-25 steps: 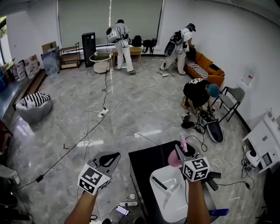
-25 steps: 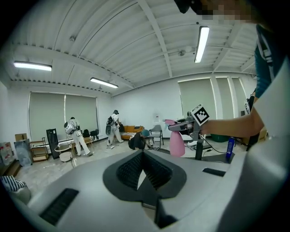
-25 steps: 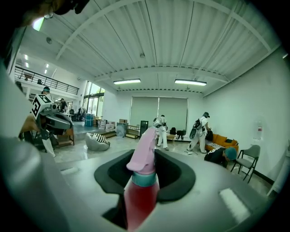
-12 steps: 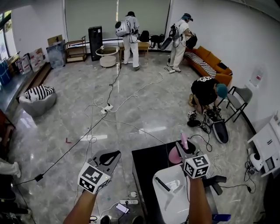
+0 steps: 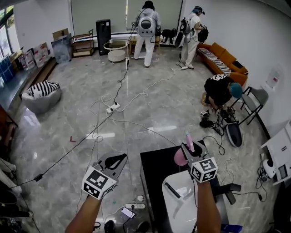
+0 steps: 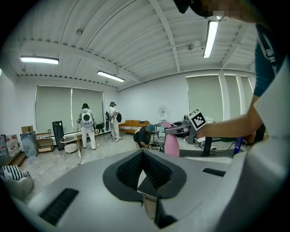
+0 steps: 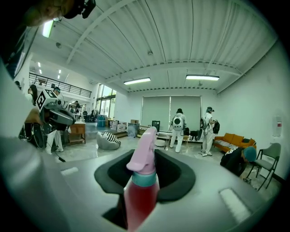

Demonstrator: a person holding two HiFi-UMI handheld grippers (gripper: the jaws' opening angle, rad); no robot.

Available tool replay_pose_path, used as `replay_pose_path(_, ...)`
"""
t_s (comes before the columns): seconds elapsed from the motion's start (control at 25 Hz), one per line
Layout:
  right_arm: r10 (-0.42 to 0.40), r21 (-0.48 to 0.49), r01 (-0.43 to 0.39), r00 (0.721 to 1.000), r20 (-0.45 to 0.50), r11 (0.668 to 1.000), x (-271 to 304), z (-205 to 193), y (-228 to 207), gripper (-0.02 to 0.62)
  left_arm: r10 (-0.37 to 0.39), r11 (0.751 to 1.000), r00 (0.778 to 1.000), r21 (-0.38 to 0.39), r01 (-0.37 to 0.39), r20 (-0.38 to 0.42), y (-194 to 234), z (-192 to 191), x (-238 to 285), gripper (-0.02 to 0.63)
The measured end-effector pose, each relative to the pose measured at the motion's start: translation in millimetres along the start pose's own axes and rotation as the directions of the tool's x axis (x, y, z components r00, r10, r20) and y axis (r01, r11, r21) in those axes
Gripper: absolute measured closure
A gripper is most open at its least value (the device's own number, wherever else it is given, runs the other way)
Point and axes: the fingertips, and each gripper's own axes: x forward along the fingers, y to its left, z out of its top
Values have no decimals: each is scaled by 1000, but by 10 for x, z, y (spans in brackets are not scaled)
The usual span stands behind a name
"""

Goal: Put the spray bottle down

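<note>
Grey left gripper (image 5: 115, 159), right gripper (image 5: 190, 150); black-and-white marker cubes (image 5: 97, 184)

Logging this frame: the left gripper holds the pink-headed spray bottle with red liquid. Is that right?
Not quite: it is the right gripper that holds the pink-headed spray bottle with red liquid, as the right gripper view shows. The left gripper has nothing between its jaws.

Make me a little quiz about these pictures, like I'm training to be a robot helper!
1. True or false: no gripper holds the spray bottle.
2. What colour is its spray head? A green, B pink, C black.
3. How many people in white stand by the far window blinds?
Key: 1 false, the right gripper has it between its jaws. 2 B. 3 two.
</note>
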Motion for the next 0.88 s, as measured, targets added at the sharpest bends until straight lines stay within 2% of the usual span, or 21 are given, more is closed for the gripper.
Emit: replay_pose_path(0.88,144,-9,-144,987,75,990,603,-894,87,456,16,999,998,-36,-18,-55,285,-780,608,600)
